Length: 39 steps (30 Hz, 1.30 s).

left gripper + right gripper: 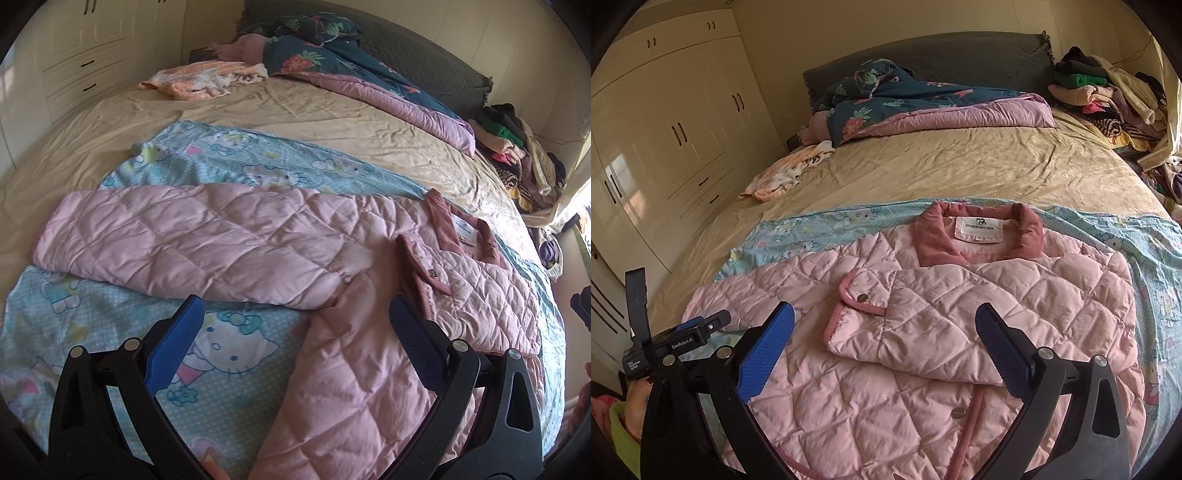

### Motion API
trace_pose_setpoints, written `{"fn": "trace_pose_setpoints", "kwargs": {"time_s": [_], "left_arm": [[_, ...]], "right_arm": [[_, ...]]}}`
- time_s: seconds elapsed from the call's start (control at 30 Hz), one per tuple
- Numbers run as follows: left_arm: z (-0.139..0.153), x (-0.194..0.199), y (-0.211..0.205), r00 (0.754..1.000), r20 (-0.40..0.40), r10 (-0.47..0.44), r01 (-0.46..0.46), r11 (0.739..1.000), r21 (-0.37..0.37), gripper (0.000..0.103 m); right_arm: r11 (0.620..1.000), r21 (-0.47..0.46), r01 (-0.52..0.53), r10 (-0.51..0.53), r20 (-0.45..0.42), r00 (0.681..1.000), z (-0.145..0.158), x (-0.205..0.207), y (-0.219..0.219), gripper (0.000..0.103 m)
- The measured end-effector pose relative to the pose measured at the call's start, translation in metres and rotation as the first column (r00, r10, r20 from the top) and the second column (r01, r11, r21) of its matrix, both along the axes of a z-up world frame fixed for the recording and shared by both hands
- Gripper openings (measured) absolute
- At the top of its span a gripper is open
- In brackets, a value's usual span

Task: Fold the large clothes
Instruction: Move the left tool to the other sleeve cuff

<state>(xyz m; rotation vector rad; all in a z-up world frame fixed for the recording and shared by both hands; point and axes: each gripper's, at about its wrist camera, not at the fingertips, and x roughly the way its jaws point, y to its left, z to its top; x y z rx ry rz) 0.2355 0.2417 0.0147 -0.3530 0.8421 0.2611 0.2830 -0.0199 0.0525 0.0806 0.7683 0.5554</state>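
While the jacket (923, 332) lies flat on the bed (960, 162), both grippers hover over it, wide open and holding nothing: left gripper (295, 321) at its 8 o'clock, right gripper (884, 325) above its middle.

Left gripper (295, 317), right gripper (884, 325): black plastic frames, silver rivets, textured blue pads (764, 350); "GenRoboLAI" lettering on the left one; lime-green sleeve (622, 432)

You see a Hello Kitty sheet (1156, 236) spread on the bed (960, 166), a floral quilt (886, 99) at 12 o'clock, a clothes pile (1108, 96) at 2, wardrobes (665, 140) at 9.
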Motion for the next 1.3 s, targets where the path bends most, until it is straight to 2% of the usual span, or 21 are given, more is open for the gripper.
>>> {"fn": "trace_pose_setpoints", "kwargs": {"time_s": [0.43, 0.83, 1.07, 1.3], "left_arm": [[-0.008, -0.024, 0.042, 0.998, 0.003, 0.070, -0.070, 0.998, -0.002, 0.094], [-0.035, -0.041, 0.092, 0.984, -0.009, 0.178, -0.179, 0.983, -0.030, 0.094], [-0.059, -0.044, 0.123, 0.973, -0.031, 0.227, -0.229, 0.969, -0.089, 0.094], [-0.082, -0.040, 0.152, 0.959, -0.019, 0.282, -0.280, 0.937, -0.207, 0.094]], "right_arm": [[0.996, -0.023, -0.091, 0.091, 0.003, 0.996, -0.002, -0.013, 0.066, 0.098], [0.979, -0.067, -0.194, 0.194, -0.016, 0.981, -0.018, -0.022, 0.131, 0.098], [0.970, -0.074, -0.230, 0.228, -0.035, 0.973, -0.032, -0.026, 0.157, 0.098], [0.969, -0.087, -0.231, 0.227, -0.052, 0.973, -0.044, -0.021, 0.161, 0.098]]}}
